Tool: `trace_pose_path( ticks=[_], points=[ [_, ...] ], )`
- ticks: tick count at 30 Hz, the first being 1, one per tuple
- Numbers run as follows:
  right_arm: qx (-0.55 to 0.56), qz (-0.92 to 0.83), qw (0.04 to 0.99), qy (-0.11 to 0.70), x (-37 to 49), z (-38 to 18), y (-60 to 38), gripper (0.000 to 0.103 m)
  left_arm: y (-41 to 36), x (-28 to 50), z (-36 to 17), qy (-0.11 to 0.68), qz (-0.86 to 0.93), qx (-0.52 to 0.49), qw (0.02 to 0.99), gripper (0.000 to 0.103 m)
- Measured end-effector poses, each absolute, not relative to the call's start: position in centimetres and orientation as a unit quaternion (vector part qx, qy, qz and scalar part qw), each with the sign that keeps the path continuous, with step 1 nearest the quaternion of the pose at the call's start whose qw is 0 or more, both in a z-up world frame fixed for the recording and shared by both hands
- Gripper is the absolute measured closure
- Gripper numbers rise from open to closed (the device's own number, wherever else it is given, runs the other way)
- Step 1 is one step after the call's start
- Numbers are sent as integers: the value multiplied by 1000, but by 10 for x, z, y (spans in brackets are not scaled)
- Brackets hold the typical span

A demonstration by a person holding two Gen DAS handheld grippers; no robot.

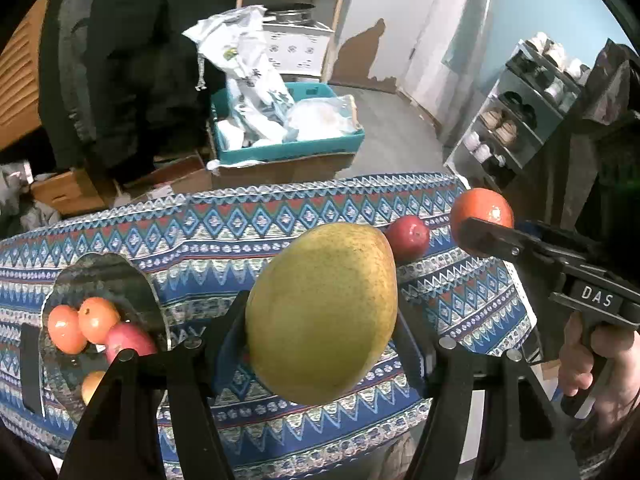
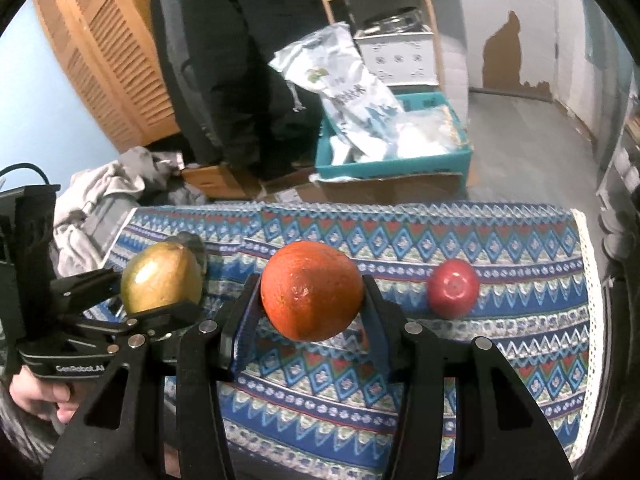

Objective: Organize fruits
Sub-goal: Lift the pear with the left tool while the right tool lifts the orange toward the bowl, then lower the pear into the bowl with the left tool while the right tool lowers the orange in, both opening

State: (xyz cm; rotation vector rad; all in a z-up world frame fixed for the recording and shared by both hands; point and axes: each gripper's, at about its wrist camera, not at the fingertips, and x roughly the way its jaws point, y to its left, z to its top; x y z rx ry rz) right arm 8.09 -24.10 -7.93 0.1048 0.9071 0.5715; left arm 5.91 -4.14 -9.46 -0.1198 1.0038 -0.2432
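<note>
Left wrist view: left tongs (image 1: 320,320) clamp one yellow-green mango (image 1: 322,312), held above the tabletop (image 1: 240,232).
Right wrist view: right tongs (image 2: 312,296) grip one orange (image 2: 312,290), also raised over the patterned cloth.
Red apple on cloth: one (image 2: 453,288), resting alone to the right of the held orange, near the far right part of the tabletop.
Glass bowl: one (image 1: 148,304), at the left of the tabletop.
Fruits in bowl: four counted, two oranges (image 1: 98,318), one red apple (image 1: 130,340), one more orange-yellow fruit (image 1: 91,386) low in the bowl.
Fruits total in sight: seven.
Behind the tabletop: one teal crate (image 1: 288,148) holding bags.
</note>
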Motion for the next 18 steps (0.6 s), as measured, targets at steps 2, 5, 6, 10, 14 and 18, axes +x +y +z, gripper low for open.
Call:
trace_pose_path(
  ticks=[2, 5, 6, 10, 14, 18],
  points=[
    [47, 279, 857, 431, 82, -77, -232, 55, -36, 57, -94, 477, -110, -58, 870, 35],
    [44, 290, 854, 431, 84, -75, -217, 55, -25, 54, -92, 475, -100, -62, 872, 35],
    [41, 292, 853, 430, 85, -74, -211, 55, -20, 52, -91, 474, -97, -65, 873, 35],
    [31, 302, 850, 430, 87, -73, -192, 55, -2, 50, -90, 473, -84, -75, 874, 35],
    [24, 314, 845, 432, 90, -74, -173, 55, 14, 48, -91, 472, -70, -82, 875, 35],
    [17, 324, 839, 437, 91, -76, -155, 55, 32, 46, -93, 473, -56, -92, 875, 35]
  ],
)
